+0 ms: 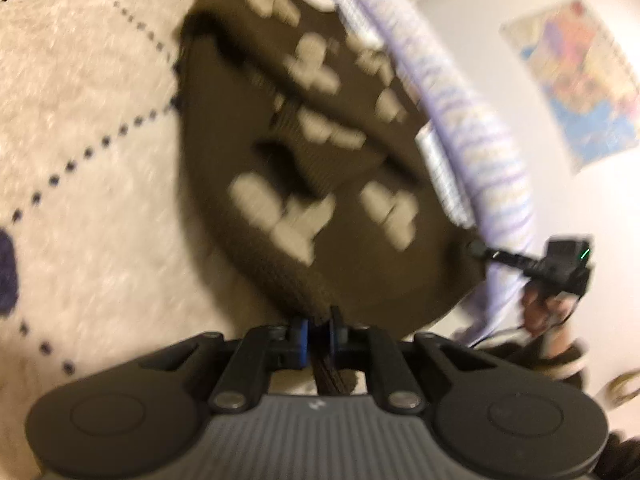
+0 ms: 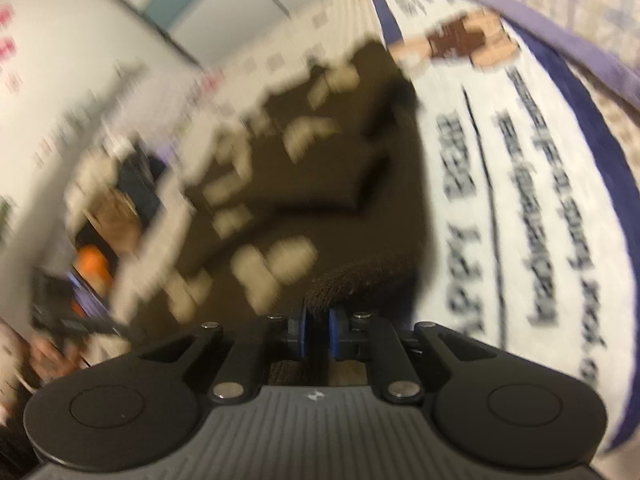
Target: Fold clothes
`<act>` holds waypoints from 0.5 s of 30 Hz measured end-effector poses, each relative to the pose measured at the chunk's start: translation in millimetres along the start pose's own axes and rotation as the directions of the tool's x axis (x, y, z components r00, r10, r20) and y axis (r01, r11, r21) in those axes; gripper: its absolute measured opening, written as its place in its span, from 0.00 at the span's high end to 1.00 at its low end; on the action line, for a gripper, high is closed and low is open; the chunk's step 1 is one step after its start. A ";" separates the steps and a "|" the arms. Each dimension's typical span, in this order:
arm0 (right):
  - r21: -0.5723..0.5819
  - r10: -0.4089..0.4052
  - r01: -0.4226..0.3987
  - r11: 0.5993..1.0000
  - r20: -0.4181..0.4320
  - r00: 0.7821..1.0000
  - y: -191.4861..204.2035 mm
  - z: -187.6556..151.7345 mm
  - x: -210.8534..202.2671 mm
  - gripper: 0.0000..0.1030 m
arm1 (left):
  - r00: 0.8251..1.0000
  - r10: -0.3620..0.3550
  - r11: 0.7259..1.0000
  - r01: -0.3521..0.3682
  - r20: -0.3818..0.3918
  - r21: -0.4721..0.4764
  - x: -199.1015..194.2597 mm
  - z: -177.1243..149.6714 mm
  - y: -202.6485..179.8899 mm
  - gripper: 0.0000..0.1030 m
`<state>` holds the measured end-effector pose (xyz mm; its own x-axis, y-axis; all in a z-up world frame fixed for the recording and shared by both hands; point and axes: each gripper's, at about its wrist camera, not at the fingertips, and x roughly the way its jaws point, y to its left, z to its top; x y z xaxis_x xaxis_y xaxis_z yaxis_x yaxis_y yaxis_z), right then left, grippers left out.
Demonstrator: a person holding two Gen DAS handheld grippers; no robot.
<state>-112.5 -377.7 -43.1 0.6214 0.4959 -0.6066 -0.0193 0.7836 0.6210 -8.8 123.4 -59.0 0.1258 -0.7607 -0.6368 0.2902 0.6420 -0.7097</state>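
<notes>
While draped ahead of them, brown sweater (image 1: 320, 168) edge clenched in left claw (image 1: 316, 330) and right claw (image 2: 316, 330).

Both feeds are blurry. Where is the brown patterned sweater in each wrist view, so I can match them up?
Left wrist: the brown sweater fills the centre, its near edge pinched in the left gripper.
Right wrist: the sweater spreads centre-left, its ribbed edge clamped in the right gripper.
Shared landmark: the sweater's beige blocky pattern.
</notes>
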 end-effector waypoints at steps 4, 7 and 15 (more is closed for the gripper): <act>0.064 0.051 -0.060 0.996 0.132 0.990 -1.6 15.9 -4.0 0.88 | 0.991 -0.051 0.995 0.062 0.128 -0.083 -11.6 15.2 9.5 0.91; 0.121 0.009 -0.031 0.992 0.180 0.984 -5.9 27.3 3.5 0.88 | 0.978 -0.026 0.992 0.051 0.206 -0.118 -14.5 26.4 14.5 0.91; 0.199 -0.082 0.030 0.980 0.261 0.962 -13.4 52.5 32.2 0.89 | 0.958 0.017 0.980 0.040 0.285 -0.194 -3.8 53.5 23.5 0.91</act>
<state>-51.1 -391.9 -44.9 0.8038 0.3148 -0.5048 0.1554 0.7080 0.6889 48.2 136.2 -57.1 0.3960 -0.7454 -0.5362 0.1059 0.6171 -0.7797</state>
